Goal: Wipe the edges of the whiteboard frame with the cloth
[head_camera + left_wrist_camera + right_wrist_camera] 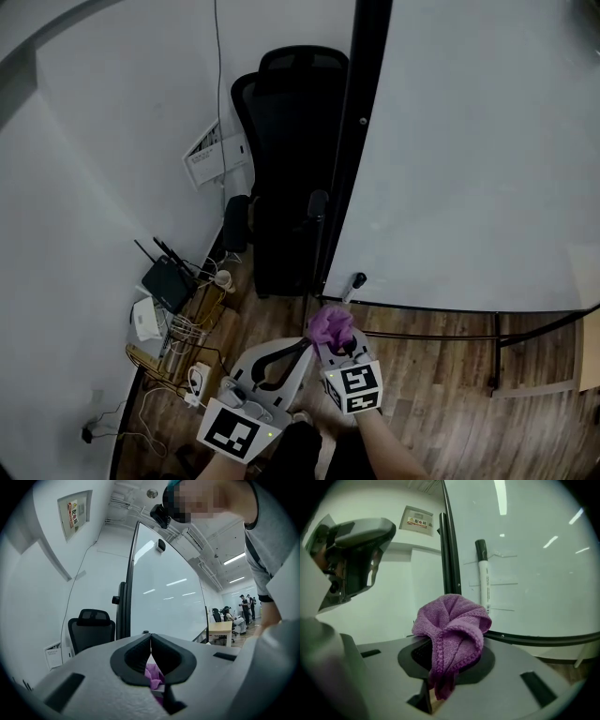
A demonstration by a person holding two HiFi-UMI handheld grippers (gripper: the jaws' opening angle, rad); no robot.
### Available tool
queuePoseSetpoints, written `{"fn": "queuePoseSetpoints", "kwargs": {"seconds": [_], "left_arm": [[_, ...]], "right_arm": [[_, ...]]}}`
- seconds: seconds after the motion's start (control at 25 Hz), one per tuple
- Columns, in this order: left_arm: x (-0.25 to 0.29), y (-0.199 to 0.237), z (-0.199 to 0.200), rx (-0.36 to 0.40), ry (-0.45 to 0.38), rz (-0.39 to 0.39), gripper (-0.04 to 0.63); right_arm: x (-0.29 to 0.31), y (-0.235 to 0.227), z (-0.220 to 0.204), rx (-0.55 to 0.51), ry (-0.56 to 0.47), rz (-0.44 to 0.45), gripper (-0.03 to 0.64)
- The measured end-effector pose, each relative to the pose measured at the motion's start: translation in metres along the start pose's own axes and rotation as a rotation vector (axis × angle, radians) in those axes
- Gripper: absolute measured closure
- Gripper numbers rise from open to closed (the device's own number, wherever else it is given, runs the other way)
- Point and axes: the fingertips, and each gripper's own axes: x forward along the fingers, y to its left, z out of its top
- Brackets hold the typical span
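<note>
We find the right gripper [336, 343] clamped on the cloth [330, 323], near the whiteboard frame [354, 159] but apart. The left gripper [304, 346] is closed and empty. We judge wiping not begun.

Counts:
- 1 whiteboard [469, 141] with 1 black frame [361, 141]
- 1 purple cloth [331, 325]
- 2 grippers: left gripper [305, 347], right gripper [335, 345]
- 1 marker pen [483, 573] on the board
- 1 black office chair [286, 169]
- 1 black router [169, 283] with 1 small white box [145, 319] beside it
- 1 wall panel [214, 150]
- Far back in the left gripper view: 1 tabletop [220, 629] and at least 2 people [244, 606]. They're too small for an exact count.
</note>
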Motion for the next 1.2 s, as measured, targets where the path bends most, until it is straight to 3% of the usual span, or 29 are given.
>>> {"fn": "queuePoseSetpoints", "kwargs": {"seconds": [0.48, 1.2], "left_arm": [[0.0, 0.02, -0.019, -0.007, 0.05, 0.014, 0.578], [0.015, 0.014, -0.025, -0.003, 0.048, -0.023, 0.578]], "right_arm": [[0.051, -0.016, -0.01, 0.001, 0.057, -0.051, 0.54], [0.023, -0.07, -0.03, 0.065, 0.073, -0.186, 0.541]]}}
